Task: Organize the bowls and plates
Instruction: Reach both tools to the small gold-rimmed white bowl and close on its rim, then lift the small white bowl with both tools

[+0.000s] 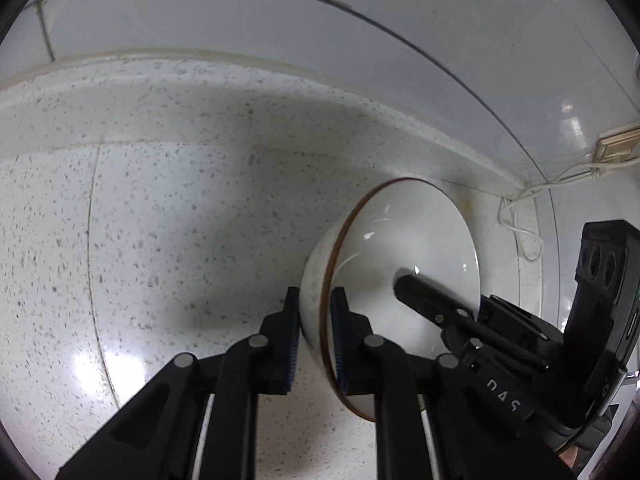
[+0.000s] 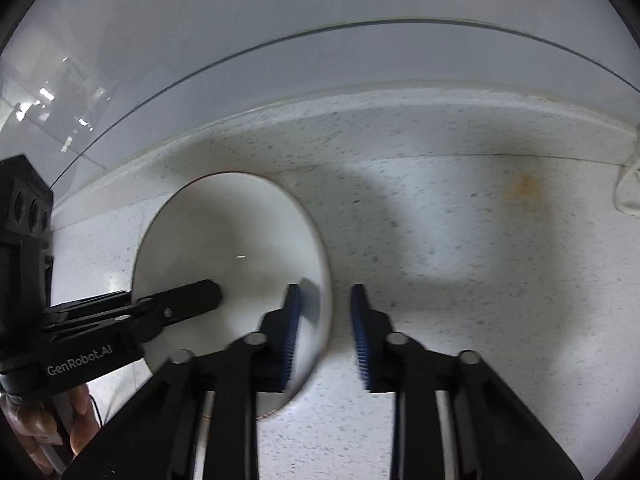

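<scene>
So the left gripper (image 1: 316,334) is clamped onto the near-left rim of the white bowl (image 1: 404,248), one finger outside the wall, one inside, and the bowl sits tipped over the speckled countertop (image 1: 160,240) with its mouth facing right. Whether its base touches the counter is hard to say. Moving right, the right gripper (image 2: 325,338) straddles the opposite rim, jaws spread: the left pad is inside the bowl (image 2: 228,236), the right pad outside, not pinching yet. Looks like a handover, so the right one probably needs to close before the left lets go.
</scene>
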A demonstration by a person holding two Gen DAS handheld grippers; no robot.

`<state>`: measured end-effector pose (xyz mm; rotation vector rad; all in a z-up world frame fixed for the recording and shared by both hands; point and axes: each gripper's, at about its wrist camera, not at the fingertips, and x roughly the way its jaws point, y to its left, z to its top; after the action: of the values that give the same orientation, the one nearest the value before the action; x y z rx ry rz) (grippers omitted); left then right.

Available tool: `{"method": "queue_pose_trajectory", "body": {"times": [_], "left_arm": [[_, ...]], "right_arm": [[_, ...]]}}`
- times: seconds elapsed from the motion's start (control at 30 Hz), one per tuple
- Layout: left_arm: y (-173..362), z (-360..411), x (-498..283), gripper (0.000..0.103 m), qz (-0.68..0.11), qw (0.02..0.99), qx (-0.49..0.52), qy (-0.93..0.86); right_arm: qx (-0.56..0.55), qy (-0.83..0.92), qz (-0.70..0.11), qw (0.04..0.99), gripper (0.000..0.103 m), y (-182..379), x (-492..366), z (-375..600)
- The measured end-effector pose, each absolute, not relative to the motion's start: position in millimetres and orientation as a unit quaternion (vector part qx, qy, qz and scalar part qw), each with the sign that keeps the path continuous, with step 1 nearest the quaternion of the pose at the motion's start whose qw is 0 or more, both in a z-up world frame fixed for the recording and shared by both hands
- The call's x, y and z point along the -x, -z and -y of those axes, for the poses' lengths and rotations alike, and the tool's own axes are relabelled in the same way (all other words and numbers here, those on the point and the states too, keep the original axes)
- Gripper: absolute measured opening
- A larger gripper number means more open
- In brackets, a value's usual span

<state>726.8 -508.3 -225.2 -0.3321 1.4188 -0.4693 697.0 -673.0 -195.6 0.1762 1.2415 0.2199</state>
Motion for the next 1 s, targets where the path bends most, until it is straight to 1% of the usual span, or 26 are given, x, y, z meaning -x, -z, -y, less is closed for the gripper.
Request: {"method": "queue_pose_trajectory", "body": {"times": [0.23, 0.43, 0.63, 1.0], "left_arm": [[222, 498, -704, 0.014, -0.644, 0.717, 0.157, 0.216], [209, 489, -675, 0.014, -0.645, 0.716, 0.157, 0.216], [194, 474, -638, 0.014, -0.640, 0.715, 0.164, 0.226], [167, 427, -547, 0.014, -0.636, 0.713, 0.155, 0.252]], "right_arm": [[-0.067, -0.103, -0.581, 0.805, 0.016, 195, -690, 657], [-0.057, -0.105, -0.580, 0.806, 0.016, 185, -664, 643], [-0.047, -0.099, -0.573, 0.812, 0.016, 169, -623, 625], [-0.034, -0.073, -0.563, 0.823, 0.016, 142, -531, 594]]}}
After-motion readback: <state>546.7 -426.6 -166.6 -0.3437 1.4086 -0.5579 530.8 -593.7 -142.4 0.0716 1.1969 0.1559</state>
